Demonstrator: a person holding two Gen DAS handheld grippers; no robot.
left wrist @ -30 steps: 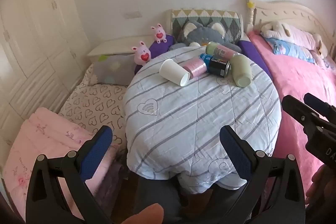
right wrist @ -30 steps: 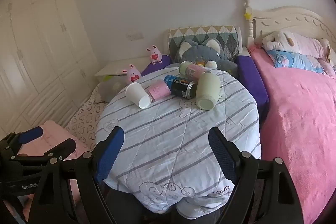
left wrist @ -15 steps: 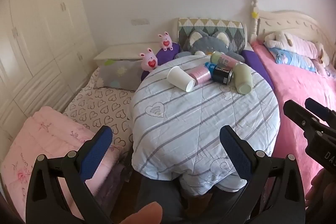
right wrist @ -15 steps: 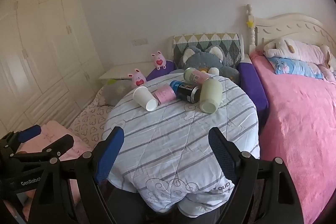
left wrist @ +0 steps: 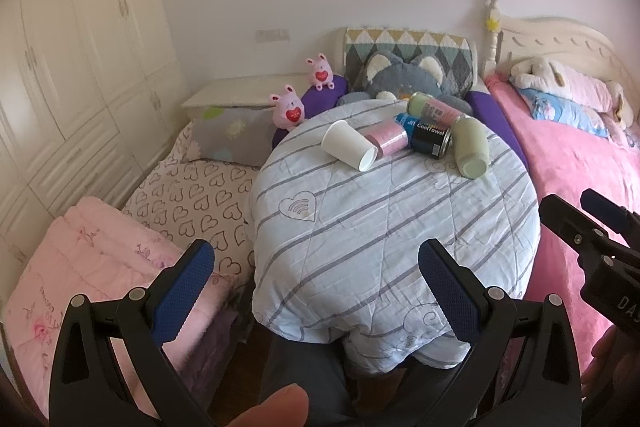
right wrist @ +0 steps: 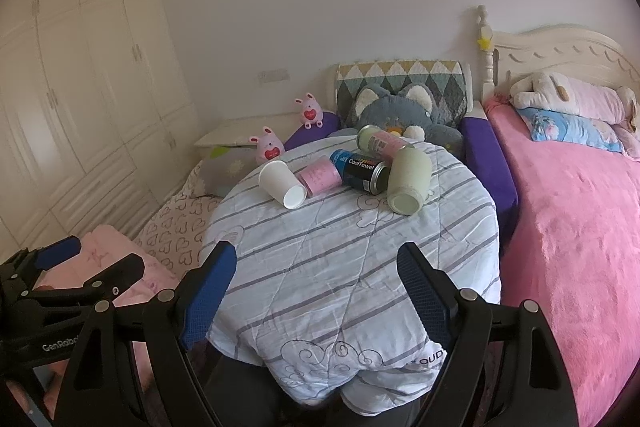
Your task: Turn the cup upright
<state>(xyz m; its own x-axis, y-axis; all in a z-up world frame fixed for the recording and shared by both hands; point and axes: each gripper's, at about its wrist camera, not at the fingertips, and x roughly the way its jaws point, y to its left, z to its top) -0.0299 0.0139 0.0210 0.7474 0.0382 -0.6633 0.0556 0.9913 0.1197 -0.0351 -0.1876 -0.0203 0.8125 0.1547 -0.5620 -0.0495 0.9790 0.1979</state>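
Observation:
A white paper cup (left wrist: 349, 145) lies on its side at the far part of a round table covered with a striped quilt (left wrist: 380, 227). It also shows in the right wrist view (right wrist: 282, 183) on the quilt (right wrist: 352, 259). Beside it lie a pink cup (left wrist: 387, 141), a dark CoolTowel can (left wrist: 427, 140), a pale green cup (left wrist: 471, 151) and a green-and-pink can (left wrist: 434, 109). My left gripper (left wrist: 316, 271) is open and empty, near the table's front edge. My right gripper (right wrist: 316, 269) is open and empty, also well short of the cups.
A pink bed (right wrist: 580, 227) runs along the right. A heart-patterned mattress (left wrist: 192, 199) and folded pink quilt (left wrist: 80, 267) lie on the left. Plush toys (left wrist: 288, 107) and a grey cat cushion (left wrist: 404, 79) sit behind the table. Wardrobes (right wrist: 80, 87) line the left wall.
Both grippers have drawn back and tilted up a little; the table and cups look slightly farther and lower in view. Nothing on the table has moved.

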